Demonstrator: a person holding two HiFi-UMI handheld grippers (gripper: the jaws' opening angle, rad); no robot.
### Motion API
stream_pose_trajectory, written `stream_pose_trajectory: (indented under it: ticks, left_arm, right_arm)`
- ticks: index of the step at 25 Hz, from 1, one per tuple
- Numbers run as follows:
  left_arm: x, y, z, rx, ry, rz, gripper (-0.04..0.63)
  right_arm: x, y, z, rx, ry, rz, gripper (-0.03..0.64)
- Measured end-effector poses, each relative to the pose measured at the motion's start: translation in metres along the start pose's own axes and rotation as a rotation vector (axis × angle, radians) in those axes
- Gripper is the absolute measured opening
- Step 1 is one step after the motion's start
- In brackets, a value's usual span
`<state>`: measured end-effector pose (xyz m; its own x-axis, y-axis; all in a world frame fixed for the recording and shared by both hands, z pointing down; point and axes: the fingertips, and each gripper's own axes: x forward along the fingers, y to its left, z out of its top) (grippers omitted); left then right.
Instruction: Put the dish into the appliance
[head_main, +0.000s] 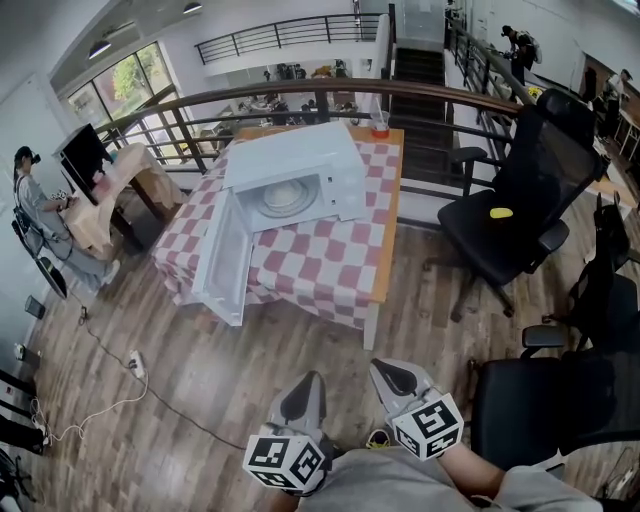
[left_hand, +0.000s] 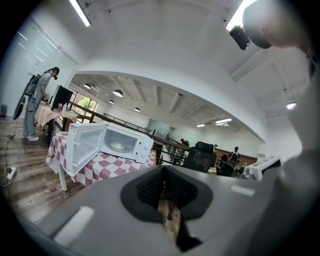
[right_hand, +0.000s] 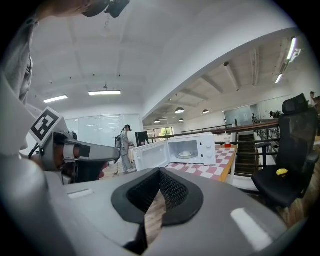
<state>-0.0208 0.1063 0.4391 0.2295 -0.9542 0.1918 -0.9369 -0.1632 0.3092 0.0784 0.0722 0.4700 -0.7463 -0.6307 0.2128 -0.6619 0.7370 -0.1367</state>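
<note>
1. Grippers: the left gripper (head_main: 308, 388) and right gripper (head_main: 393, 378) sit at bottom centre of the head view, close to the person's body and well apart from the table (head_main: 388, 225). Both pairs of jaws are pressed together with nothing between them.
2. Dish (head_main: 288, 197): a white, round dish lies inside the cavity of the microwave (head_main: 300, 160), upper centre of frame. Whether it is a plate on a turntable or the turntable alone cannot be told. Judgement: placement looks done, with the door not yet closed.
3. Door (head_main: 222, 265): it is swung fully open toward lower left and overhangs the table edge.
4. Risk: an approach from the bottom of the frame could clip the overhanging door with a gripper or hip.
5. Risk: closing the door with shut jaws means pushing. A hard shove could slide the appliance on the loose checked cloth (head_main: 330, 265) and rattle the dish.
6. Risk: a power strip (head_main: 133, 363) and its cable trail across the floor (head_main: 190, 410) at lower left, a likely trip point on that side.
7. Surface: the red-and-white cloth drapes at the left, bare wood shows along the right edge, and a red cup (head_main: 379, 125) stands at the far edge.
8. Room: plank floor, with a curved railing (head_main: 300, 95) behind the table. Black office chairs (head_main: 510, 215) stand at right. A person (head_main: 35, 205) is at a desk, upper left.
</note>
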Motion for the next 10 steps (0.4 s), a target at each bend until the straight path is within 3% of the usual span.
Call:
stream_pose_trajectory:
  ticks: [10]
  left_arm:
    - [-0.0049,0.0007,0.0005,-0.005,-0.006,0.016,0.009]
  right_arm:
    - [0.0006,0.0065,0.0012,-0.001,-0.004,0.016,0.0]
